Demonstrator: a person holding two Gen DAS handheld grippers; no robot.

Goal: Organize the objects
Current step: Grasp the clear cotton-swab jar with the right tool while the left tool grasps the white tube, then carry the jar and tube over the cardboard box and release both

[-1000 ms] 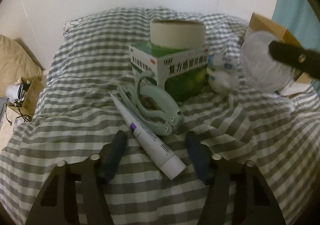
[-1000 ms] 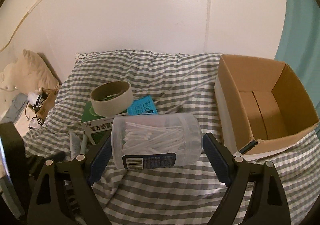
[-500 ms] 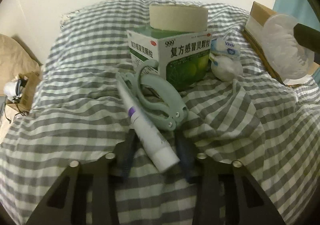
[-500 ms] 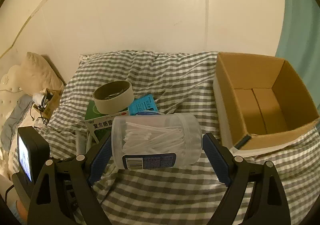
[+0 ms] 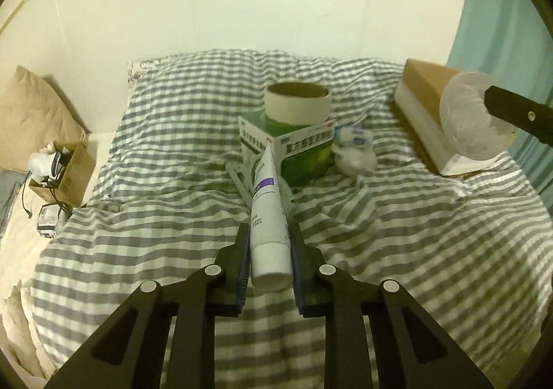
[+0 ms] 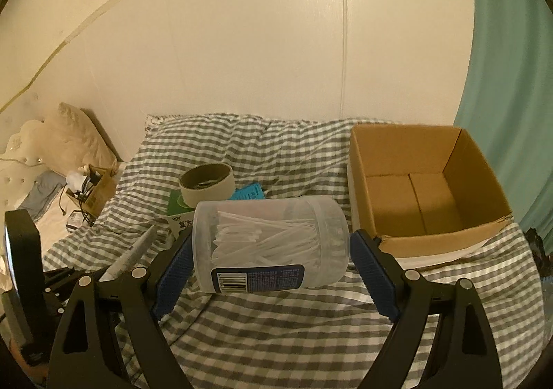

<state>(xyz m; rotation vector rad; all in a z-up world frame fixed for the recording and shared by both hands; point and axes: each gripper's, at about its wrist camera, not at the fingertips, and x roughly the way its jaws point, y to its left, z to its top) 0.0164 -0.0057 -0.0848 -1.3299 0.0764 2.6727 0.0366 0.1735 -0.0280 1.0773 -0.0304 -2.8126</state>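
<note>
The left gripper [image 5: 269, 266] is seen closed narrow on a white squeeze tube with a purple band [image 5: 268, 216]; its jaws have just been closing and the tube is pinched at its cap end between the 2 pads, tail pointing away, lifted clear of the grey-and-white checked bedcover [image 5: 397, 250]; the right gripper [image 6: 273, 262] is held wide around a clear plastic jar of white cotton swabs [image 6: 269, 245], gripped on its side, end to end, above the bedcover; a roll of beige tape [image 5: 297, 105] is stacked on a green-and-white medicine box [image 5: 293, 150]; pale green clippers [image 5: 243, 178] are partly hidden behind the tube; an open brown cardboard box [image 6: 425, 188] is set on the bedcover, right of the jar, nothing visible inside.
</note>
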